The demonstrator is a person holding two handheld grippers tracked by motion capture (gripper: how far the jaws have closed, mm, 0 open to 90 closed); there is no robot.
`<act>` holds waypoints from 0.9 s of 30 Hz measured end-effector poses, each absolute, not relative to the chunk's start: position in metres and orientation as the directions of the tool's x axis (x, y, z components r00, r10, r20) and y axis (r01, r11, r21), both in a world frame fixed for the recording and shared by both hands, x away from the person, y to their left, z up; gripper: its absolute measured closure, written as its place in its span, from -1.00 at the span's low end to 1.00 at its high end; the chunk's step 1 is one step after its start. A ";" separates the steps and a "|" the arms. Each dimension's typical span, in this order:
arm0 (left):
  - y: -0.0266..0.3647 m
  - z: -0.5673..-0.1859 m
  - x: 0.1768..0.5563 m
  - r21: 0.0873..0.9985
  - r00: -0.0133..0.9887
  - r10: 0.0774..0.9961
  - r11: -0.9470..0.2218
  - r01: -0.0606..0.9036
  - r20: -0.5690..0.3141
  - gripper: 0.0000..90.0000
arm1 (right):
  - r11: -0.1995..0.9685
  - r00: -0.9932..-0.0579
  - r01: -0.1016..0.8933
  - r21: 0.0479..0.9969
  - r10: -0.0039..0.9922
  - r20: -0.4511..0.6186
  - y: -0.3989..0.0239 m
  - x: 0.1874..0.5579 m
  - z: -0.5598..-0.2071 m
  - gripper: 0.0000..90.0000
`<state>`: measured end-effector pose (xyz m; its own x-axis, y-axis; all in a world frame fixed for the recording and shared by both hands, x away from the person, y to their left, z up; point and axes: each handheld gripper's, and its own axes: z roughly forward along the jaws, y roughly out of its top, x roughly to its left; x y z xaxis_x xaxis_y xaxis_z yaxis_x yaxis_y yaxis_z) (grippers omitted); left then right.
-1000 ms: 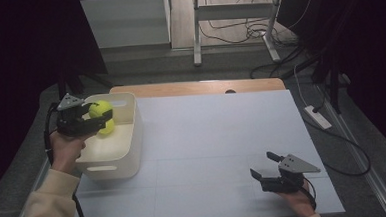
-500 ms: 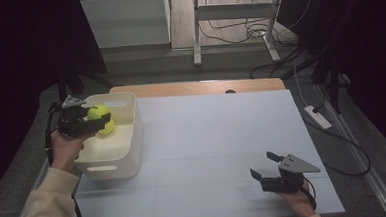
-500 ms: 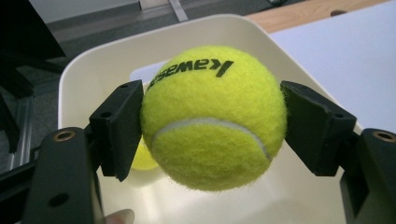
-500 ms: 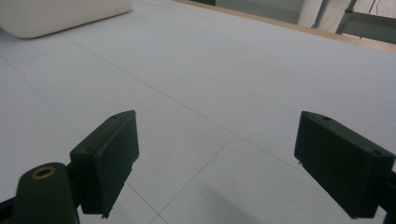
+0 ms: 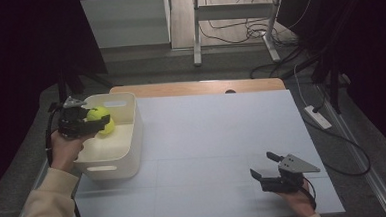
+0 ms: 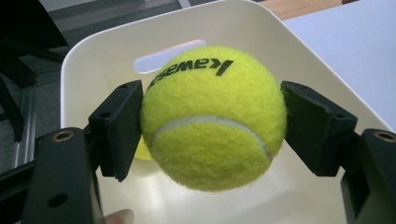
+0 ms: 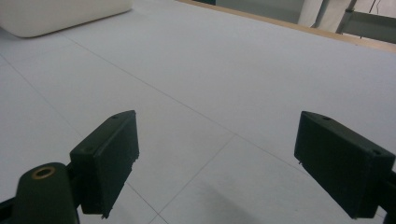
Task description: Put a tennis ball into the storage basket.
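Observation:
A yellow tennis ball (image 5: 96, 113) (image 6: 212, 126) with black lettering sits between the jaws of my left gripper (image 5: 99, 118) (image 6: 212, 116), both pads pressed on its sides. It hangs above the inside of a white plastic bin (image 5: 134, 134) (image 6: 88, 44) at the table's left. A second yellow ball (image 5: 108, 128) (image 6: 141, 151) lies on the bin's floor, partly hidden behind the left jaw. My right gripper (image 5: 261, 164) (image 7: 219, 154) rests low near the table's front right, open, with bare table between its pads.
The white table top (image 5: 207, 138) stretches between the bin and the right gripper, with a wooden strip (image 5: 190, 87) along its far edge. A power strip (image 5: 317, 117) and cables lie on the floor to the right.
The left gripper with its ball has sunk very slightly over the bin. The right gripper has kept still.

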<state>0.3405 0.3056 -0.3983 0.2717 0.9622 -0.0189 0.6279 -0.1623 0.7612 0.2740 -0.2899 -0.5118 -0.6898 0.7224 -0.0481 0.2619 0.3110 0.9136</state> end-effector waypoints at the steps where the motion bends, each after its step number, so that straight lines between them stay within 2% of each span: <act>1: 0.306 -0.398 0.340 0.761 0.271 0.962 -0.162 0.628 -0.019 -0.42 | 0.311 -0.690 0.263 0.913 0.722 -0.048 -0.290 0.274 -0.512 -0.69; 8: 0.307 -0.398 0.340 0.768 0.263 0.964 -0.152 0.623 -0.023 -0.45 | 0.311 -0.690 0.262 0.913 0.722 -0.048 -0.290 0.274 -0.512 -0.69; 9: 0.307 -0.397 0.339 0.769 0.264 0.964 -0.148 0.622 -0.028 -0.48 | 0.311 -0.690 0.262 0.913 0.723 -0.048 -0.290 0.274 -0.512 -0.69; 10: 0.306 -0.395 0.339 0.770 0.267 0.963 -0.151 0.620 -0.027 -0.59 | 0.311 -0.691 0.263 0.913 0.721 -0.046 -0.289 0.274 -0.512 -0.69; 16: 0.299 -0.390 0.335 0.794 0.299 0.953 -0.141 0.591 -0.053 -0.82 | 0.317 -0.693 0.265 0.911 0.719 -0.048 -0.289 0.273 -0.512 -0.69; 27: 0.298 -0.386 0.326 0.839 0.375 0.916 -0.092 0.536 -0.139 -0.86 | 0.312 -0.693 0.264 0.913 0.719 -0.045 -0.289 0.273 -0.512 -0.69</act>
